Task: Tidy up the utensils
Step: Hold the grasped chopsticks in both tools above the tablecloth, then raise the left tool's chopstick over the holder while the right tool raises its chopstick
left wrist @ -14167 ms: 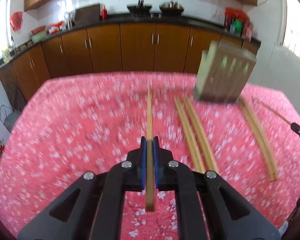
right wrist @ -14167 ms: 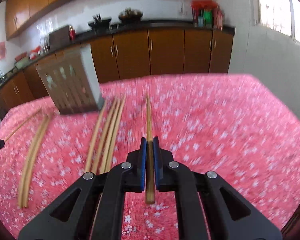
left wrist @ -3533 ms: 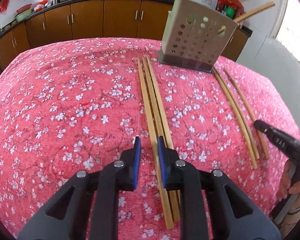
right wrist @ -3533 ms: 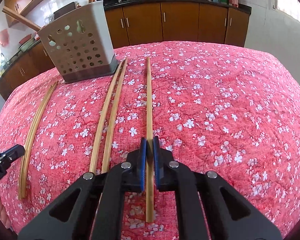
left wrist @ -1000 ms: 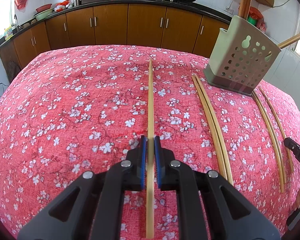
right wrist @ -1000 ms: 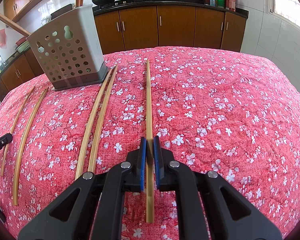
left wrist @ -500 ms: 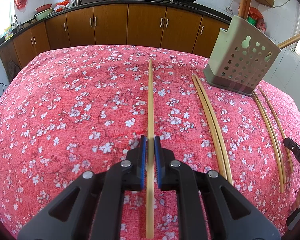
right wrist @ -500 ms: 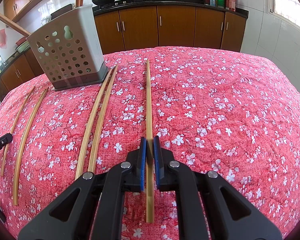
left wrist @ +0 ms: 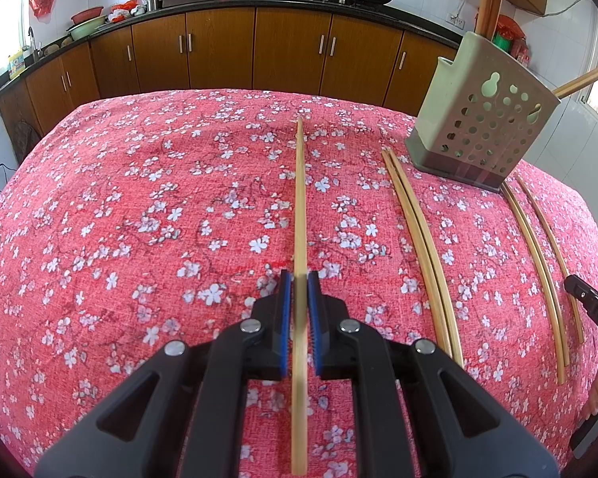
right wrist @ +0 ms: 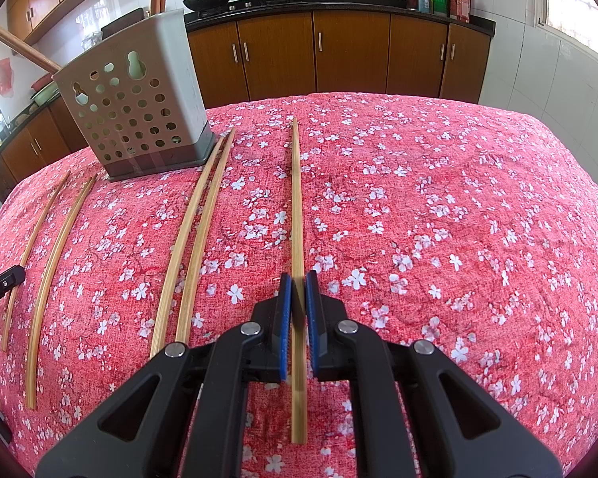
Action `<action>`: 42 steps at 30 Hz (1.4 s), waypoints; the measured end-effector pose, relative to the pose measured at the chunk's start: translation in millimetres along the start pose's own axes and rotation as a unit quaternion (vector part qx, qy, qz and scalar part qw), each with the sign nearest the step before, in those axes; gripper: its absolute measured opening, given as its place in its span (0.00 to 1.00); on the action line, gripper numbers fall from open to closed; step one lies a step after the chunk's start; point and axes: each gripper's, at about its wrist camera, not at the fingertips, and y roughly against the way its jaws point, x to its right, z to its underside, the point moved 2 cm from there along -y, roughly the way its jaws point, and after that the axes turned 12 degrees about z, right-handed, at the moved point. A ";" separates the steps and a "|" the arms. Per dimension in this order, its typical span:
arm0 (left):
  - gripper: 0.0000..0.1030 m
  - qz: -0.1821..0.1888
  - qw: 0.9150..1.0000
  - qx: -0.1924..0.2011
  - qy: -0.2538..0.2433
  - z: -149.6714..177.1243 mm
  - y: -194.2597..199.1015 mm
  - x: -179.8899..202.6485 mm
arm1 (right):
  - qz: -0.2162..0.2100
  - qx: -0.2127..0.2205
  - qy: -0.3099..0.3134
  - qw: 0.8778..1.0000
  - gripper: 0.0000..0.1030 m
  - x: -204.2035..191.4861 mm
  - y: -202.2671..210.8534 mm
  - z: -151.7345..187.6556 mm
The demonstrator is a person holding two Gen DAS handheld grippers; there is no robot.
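Nothing had visibly moved since half a second earlier: each tool kept the same grip on a single chopstick, in the same spot over the red flowered cloth (left wrist: 119,219) covering the bench.

Left tool (left wrist: 299,279) had its blue pads nearly together, clamped on the left-held chopstick (left wrist: 300,207), which ran straight ahead from the pads and also stuck out backward between the black arms. Ahead and to the right of this tool lay a close pair of chopsticks (left wrist: 422,247), and farther right two more chopsticks (left wrist: 536,247), slightly apart. Beyond them, ahead-right, stood the perforated grey utensil holder (left wrist: 482,135), with a few chopsticks leaning out of its top.

Right tool (right wrist: 298,278) was likewise nearly closed, pinching the right-held chopstick (right wrist: 296,207), which pointed straight forward. To its left lay the same close pair (right wrist: 195,239), then the two separate sticks (right wrist: 56,231), with the utensil holder (right wrist: 135,119) ahead-left. At the far left edge, the tip of the other tool was visible.
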 end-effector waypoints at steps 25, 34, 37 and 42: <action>0.08 -0.018 0.999 -0.009 -0.040 17.7 16.7 10.7 | -0.005 0.027 -0.011 1.000 0.08 9.1 24.9 1.9; 0.08 0.018 0.992 0.110 -0.051 -32.7 101.1 34.9 | 0.002 0.176 -0.028 0.984 0.08 24.5 110.9 -47.1; 0.08 0.033 0.988 0.140 -0.049 -53.5 120.8 42.3 | 0.001 0.201 -0.036 0.979 0.08 29.0 125.6 -61.4; 0.08 0.044 0.983 0.166 -0.061 -79.3 141.4 55.3 | -0.012 0.216 -0.045 0.975 0.08 29.8 136.4 -75.3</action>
